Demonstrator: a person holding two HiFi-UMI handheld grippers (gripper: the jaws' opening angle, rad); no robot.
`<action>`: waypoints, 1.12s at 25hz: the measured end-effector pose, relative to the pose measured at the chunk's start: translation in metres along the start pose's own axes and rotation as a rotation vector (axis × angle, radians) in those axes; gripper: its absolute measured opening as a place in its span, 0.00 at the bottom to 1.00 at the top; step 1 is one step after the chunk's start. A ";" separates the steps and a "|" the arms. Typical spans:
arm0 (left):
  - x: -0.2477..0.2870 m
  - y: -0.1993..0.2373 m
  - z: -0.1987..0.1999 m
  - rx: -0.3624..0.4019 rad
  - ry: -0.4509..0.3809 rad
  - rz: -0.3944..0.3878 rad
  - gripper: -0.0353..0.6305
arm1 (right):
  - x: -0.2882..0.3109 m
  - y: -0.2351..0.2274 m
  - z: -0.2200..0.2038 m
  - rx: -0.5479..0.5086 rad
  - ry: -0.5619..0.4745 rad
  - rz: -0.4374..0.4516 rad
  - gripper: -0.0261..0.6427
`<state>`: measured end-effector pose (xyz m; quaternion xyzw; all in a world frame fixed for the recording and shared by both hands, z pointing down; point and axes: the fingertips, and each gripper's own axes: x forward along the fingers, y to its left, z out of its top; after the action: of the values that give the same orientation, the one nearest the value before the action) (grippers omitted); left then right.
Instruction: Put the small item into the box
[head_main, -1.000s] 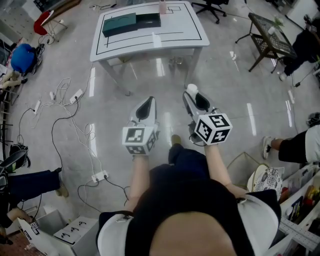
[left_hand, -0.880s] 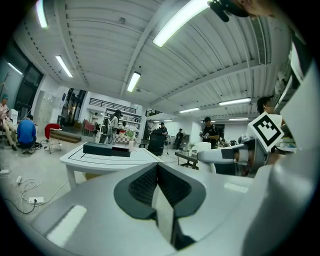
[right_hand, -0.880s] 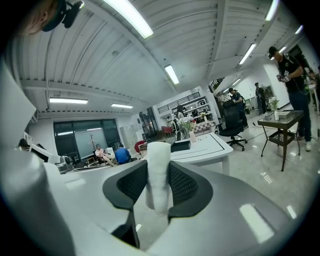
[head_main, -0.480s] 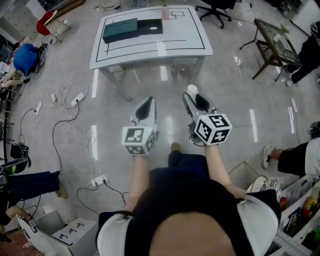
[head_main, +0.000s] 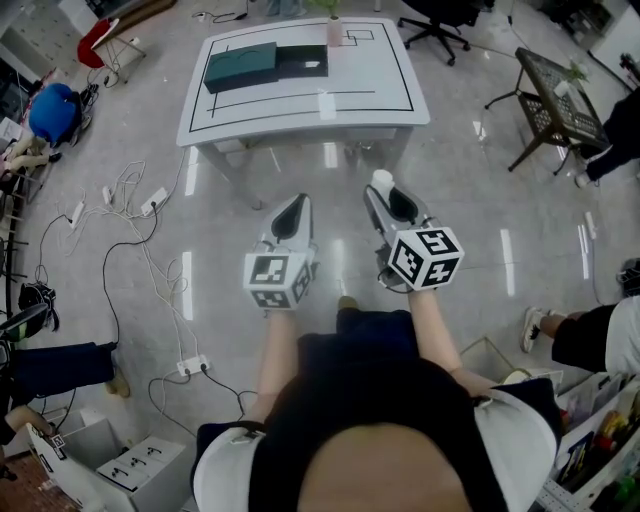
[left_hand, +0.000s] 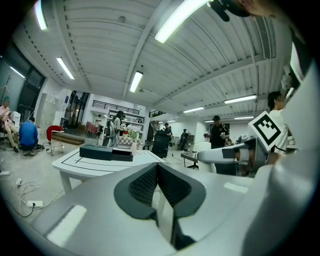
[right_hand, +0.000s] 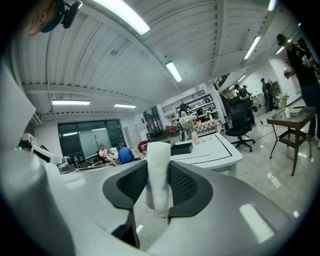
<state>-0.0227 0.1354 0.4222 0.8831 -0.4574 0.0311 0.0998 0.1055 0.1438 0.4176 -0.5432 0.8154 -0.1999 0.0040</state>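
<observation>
On the open floor, well short of the white table (head_main: 300, 108), you stand with both grippers held out in front of you, side by side and pointing almost level toward it. Your right gripper (head_main: 386, 192) has its jaws closed partway onto the small item, a white cylinder (right_hand: 159, 175) standing upright between the ribbed pads, its top poking above them. Your left gripper (head_main: 293, 214) has its jaws brought together with nothing between them. The box (head_main: 240, 62) is a dark teal shape lying on the far left part of the tabletop, with a black section (head_main: 303, 61) touching its right side; from here it cannot be told which part is the open tray and which the lid. A small vase of flowers (head_main: 334, 28) stands just beyond it on the table. The step in hand looks like the carry: the item is gripped but nowhere near the box. The next move probably calls for closing the gap to the table, keeping the cylinder upright in the right jaws, then reaching over the near edge to the box, clear of the vase.
</observation>
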 end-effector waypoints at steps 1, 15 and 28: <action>0.002 0.001 0.001 0.001 -0.003 0.004 0.07 | 0.002 -0.002 0.001 0.000 -0.001 0.003 0.23; 0.019 0.015 -0.009 -0.018 0.013 0.053 0.07 | 0.026 -0.017 -0.007 0.024 0.035 0.049 0.23; 0.012 0.023 -0.010 -0.037 0.009 0.088 0.07 | 0.023 -0.017 -0.013 0.023 0.049 0.070 0.23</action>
<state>-0.0341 0.1150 0.4371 0.8599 -0.4960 0.0308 0.1168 0.1079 0.1218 0.4404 -0.5093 0.8314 -0.2223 -0.0026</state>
